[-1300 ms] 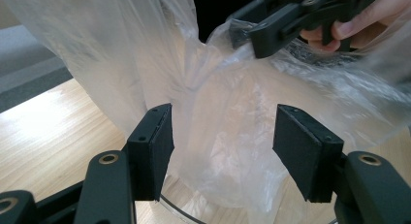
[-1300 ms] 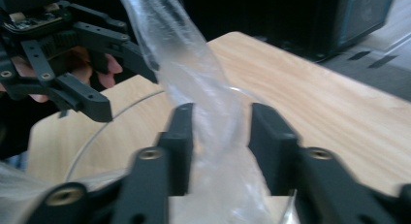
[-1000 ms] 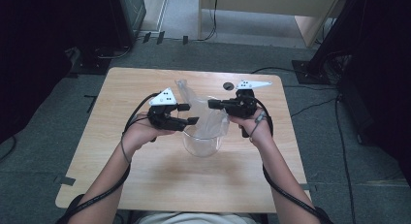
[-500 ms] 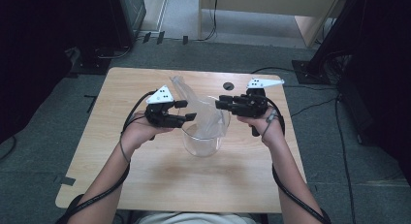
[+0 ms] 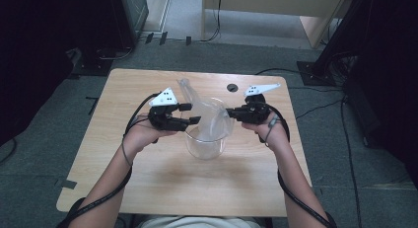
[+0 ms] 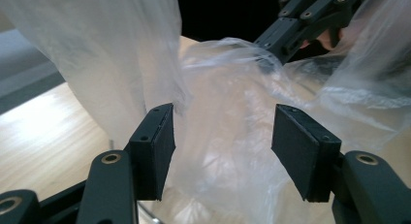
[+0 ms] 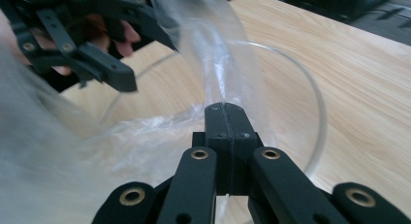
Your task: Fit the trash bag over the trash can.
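A clear round container (image 5: 204, 148) stands mid-table with a thin transparent plastic bag (image 5: 198, 100) draped into it, one end rising toward the far side. My right gripper (image 5: 229, 112) comes in from the right over the rim. In the right gripper view its jaws (image 7: 224, 110) are shut on the bag's film (image 7: 218, 44) above the container rim (image 7: 317, 112), having just closed. My left gripper (image 5: 191, 113) hovers at the left rim. Its jaws (image 6: 223, 136) stand open, with the bag (image 6: 228, 88) loose between and behind the pads.
The wooden table (image 5: 148, 178) has bare surface in front of and beside the container. A small dark round hole (image 5: 232, 87) sits near its far edge. Cables trail from both grippers off the near edge. Dark stands and cables ring the table on the floor.
My right gripper has shifted slightly to the right with the film. The left gripper has kept its place.
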Demonstrator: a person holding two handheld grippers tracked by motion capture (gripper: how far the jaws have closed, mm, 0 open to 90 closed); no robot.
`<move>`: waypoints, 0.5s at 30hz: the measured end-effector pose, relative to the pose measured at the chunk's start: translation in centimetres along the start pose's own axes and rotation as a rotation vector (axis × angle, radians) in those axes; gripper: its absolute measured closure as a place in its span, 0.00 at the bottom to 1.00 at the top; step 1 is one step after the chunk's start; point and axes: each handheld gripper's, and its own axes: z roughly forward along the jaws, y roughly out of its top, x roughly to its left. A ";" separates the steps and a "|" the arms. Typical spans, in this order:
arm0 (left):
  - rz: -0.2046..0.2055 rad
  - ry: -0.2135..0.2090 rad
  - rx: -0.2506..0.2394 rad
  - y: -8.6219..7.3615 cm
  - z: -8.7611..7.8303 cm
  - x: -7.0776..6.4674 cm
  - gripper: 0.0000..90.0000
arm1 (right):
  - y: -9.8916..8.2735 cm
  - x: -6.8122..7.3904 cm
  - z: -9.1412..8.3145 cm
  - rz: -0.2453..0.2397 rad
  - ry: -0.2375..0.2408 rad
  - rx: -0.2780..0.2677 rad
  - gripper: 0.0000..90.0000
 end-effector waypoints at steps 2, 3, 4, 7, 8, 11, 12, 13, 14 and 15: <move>0.008 -0.028 0.008 0.0 0.2 -0.2 0.44 | 0.1 0.3 0.3 0.010 0.026 -0.032 1.00; 0.009 -0.041 0.009 -0.1 0.3 -0.4 0.44 | 0.3 0.4 0.5 0.020 0.038 -0.053 1.00; 0.008 -0.051 0.011 -0.1 0.5 -0.5 0.44 | 0.3 0.6 0.7 0.024 0.052 -0.075 1.00; 0.000 -0.088 0.014 -0.1 0.8 -0.9 0.42 | 0.5 1.1 1.2 0.020 0.043 -0.109 1.00; -0.005 -0.102 0.014 0.0 0.8 -1.0 0.42 | 0.6 1.3 1.4 0.013 0.032 -0.112 1.00; -0.020 -0.131 0.011 0.1 0.8 -1.3 0.42 | 0.5 1.6 1.9 0.022 0.028 -0.124 1.00; -0.022 -0.135 0.013 0.1 0.8 -1.3 0.42 | 0.5 1.8 2.0 0.020 0.030 -0.133 1.00; -0.018 -0.139 0.017 0.2 0.8 -1.4 0.41 | 0.5 1.9 2.1 0.016 0.024 -0.134 1.00; -0.021 -0.137 0.021 0.2 0.7 -1.4 0.40 | 0.6 2.0 2.1 0.000 -0.007 -0.133 1.00; -0.026 -0.132 0.020 0.3 0.5 -1.4 0.40 | 0.6 2.1 2.1 -0.024 -0.038 -0.121 1.00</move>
